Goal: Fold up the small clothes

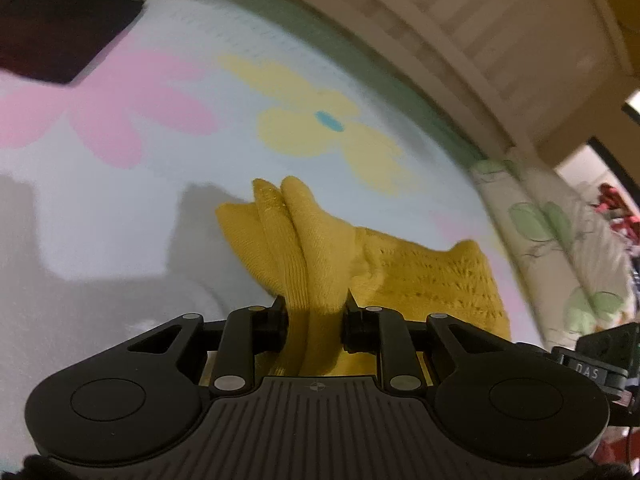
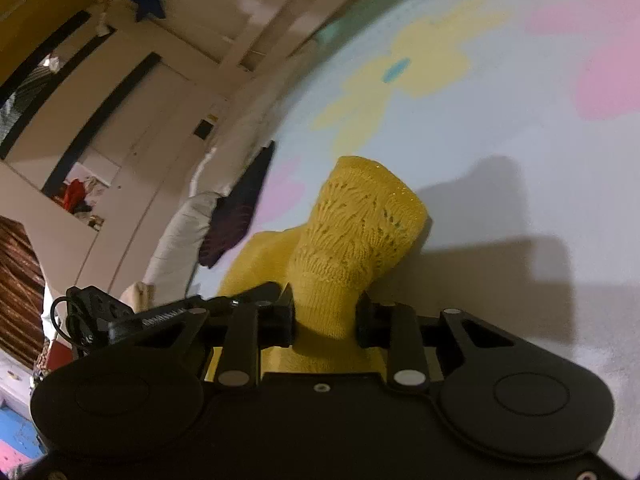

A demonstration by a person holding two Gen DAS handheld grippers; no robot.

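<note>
**Yellow knit pinched at both ends**

Mustard sock (image 1: 320, 248), soft, light and stretchy, bunched between the narrowed pads of the left gripper (image 1: 314, 322) at the toe end. Lacy cuff end clamped the same way in the right gripper (image 2: 326, 314). Likely to sag and twist in the middle; best held near the ends, as now, clear of the loose openwork. Draped just above the flowered bedspread (image 1: 120, 184). Farther off, a dark folded garment (image 1: 60, 36) lying flat.

surface: pale-blue flowered bed sheet (image 1: 120, 208) | on it: yellow knit sock (image 1: 432, 276), dark folded cloth (image 1: 60, 32)
</note>
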